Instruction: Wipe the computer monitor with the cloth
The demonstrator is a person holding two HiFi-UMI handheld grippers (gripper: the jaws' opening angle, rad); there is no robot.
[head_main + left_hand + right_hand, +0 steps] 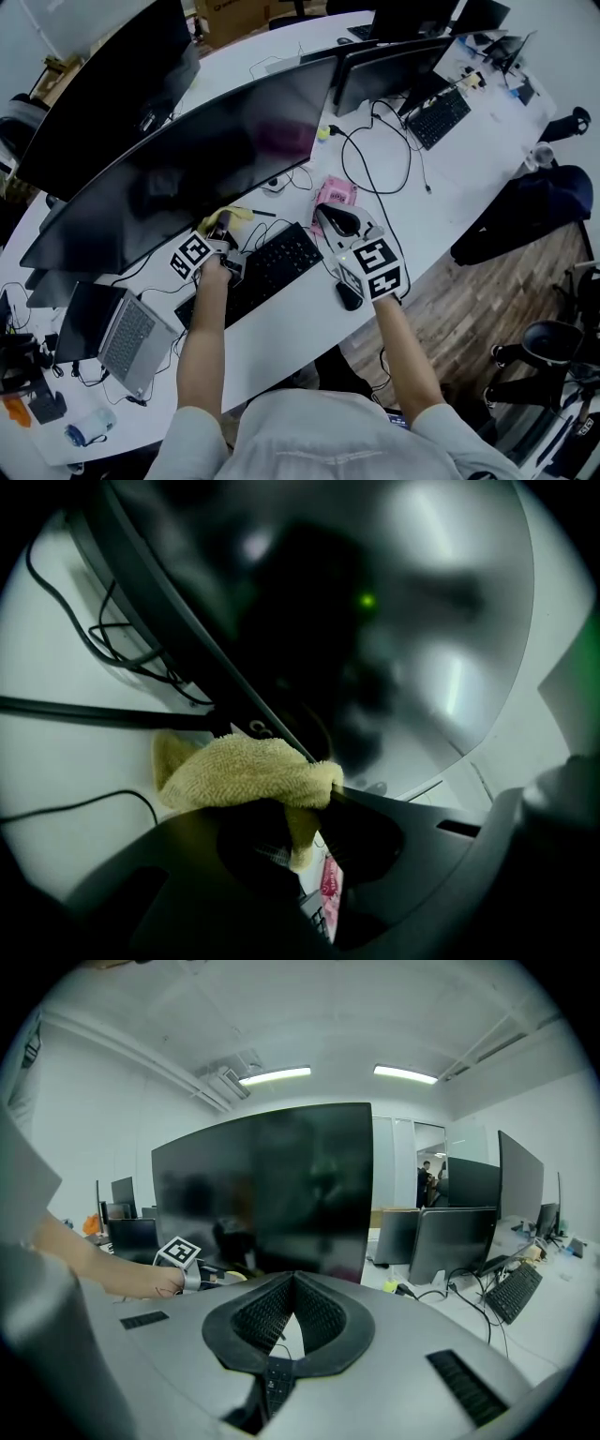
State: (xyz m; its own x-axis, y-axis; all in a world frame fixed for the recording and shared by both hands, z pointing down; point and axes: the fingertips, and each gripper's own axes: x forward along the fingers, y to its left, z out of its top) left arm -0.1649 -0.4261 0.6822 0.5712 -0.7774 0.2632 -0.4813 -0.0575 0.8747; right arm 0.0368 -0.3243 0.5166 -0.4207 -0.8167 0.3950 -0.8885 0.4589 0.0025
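A wide curved dark monitor [202, 155] stands across the desk. A yellow cloth [236, 217] is bunched in my left gripper [223, 234], just below the monitor's lower edge. In the left gripper view the cloth [246, 771] lies pinched between the dark jaws of the left gripper [292, 810], touching the monitor's bottom rim, with the glossy screen [394, 621] above it. My right gripper [339, 221] hovers to the right over the desk, off the monitor. In the right gripper view the right gripper [293, 1281] has its jaws together and empty, facing the monitor [267, 1185].
A black keyboard [267, 269] lies under both grippers, with a mouse [349, 296] at its right. A pink object [335, 193] and looping cables [370, 178] sit near the monitor's right end. An open laptop [122, 335] is at the left. More monitors [398, 61] and a second keyboard [438, 117] stand beyond.
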